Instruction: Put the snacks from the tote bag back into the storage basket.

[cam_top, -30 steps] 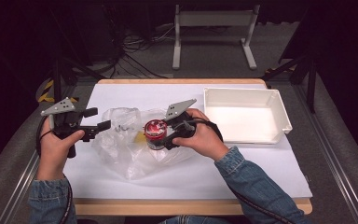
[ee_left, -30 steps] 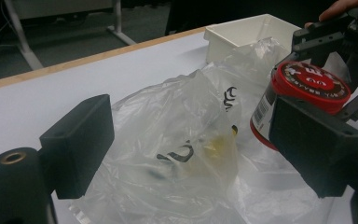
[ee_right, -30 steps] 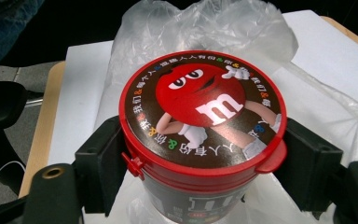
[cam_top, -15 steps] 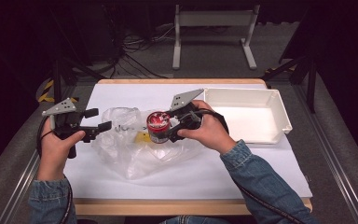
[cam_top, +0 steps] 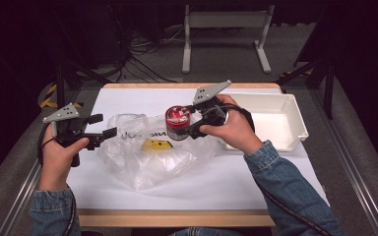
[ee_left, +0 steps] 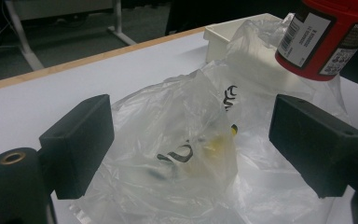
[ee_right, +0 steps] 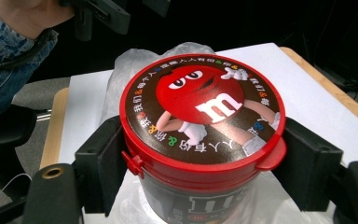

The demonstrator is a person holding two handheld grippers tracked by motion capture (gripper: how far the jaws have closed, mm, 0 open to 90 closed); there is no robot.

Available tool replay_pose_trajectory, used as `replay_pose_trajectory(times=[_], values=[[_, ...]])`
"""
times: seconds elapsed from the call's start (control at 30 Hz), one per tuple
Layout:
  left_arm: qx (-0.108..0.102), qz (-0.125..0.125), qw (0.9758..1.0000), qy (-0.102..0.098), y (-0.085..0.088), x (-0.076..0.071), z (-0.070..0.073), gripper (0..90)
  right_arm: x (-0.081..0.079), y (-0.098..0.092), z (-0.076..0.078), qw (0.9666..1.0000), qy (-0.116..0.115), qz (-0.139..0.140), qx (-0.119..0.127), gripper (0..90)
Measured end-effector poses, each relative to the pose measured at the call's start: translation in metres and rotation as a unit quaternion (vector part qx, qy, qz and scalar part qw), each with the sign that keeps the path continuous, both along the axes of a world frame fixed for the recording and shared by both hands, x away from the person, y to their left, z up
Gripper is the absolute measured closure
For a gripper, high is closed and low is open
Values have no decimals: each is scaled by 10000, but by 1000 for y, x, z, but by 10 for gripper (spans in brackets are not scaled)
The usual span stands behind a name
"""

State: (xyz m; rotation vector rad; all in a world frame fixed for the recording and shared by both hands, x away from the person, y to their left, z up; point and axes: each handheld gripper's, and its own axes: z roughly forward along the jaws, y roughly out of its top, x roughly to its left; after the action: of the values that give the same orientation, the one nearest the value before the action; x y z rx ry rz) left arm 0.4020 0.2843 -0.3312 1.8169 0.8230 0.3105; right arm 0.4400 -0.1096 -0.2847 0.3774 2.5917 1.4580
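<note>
A red-lidded candy tub (cam_top: 178,122) hangs in the air above a crumpled clear plastic bag (cam_top: 150,150), and my right gripper (cam_top: 189,123) is shut on it. In the right gripper view both black pads press the tub (ee_right: 200,135) just under its lid. The tub's bottom (ee_left: 328,37) shows at the top right of the left gripper view. My left gripper (cam_top: 106,127) stands open at the bag's left edge. Its jaws frame the bag (ee_left: 186,154) without touching it. The bag holds something yellow with black print.
A white rectangular tray (cam_top: 295,118) stands at the table's right, behind the right hand. The bag lies on a white sheet (cam_top: 226,182) that covers the wooden table (cam_top: 177,219). A metal stand (cam_top: 226,19) and cables are on the floor beyond.
My right gripper has lifted the tub up and slightly to the right, off the bag. The left gripper has stayed where it was.
</note>
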Motion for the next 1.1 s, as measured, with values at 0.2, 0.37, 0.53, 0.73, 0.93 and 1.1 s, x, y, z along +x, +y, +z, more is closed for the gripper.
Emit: replay_pose_trajectory(times=[0.2,0.37,0.53,0.73,0.93,1.1], values=[[-2,32,10000,-9,1,0,0,151,4,-12,7,10000,-14,-88,-4,251],[-50,44,10000,-28,3,-1,1,151,7,-20,10,9999,26,-101,27,251],[-102,94,9999,-32,8,-2,1,148,9,-31,15,9998,-20,-165,53,251],[-93,62,9999,-32,9,-2,1,137,11,-48,22,9994,-59,-332,87,251],[-83,47,10000,-8,8,-2,0,136,13,-68,31,9985,-129,-515,138,251],[-72,56,10000,-1,9,-2,0,136,15,-82,37,9977,-152,-651,117,251]])
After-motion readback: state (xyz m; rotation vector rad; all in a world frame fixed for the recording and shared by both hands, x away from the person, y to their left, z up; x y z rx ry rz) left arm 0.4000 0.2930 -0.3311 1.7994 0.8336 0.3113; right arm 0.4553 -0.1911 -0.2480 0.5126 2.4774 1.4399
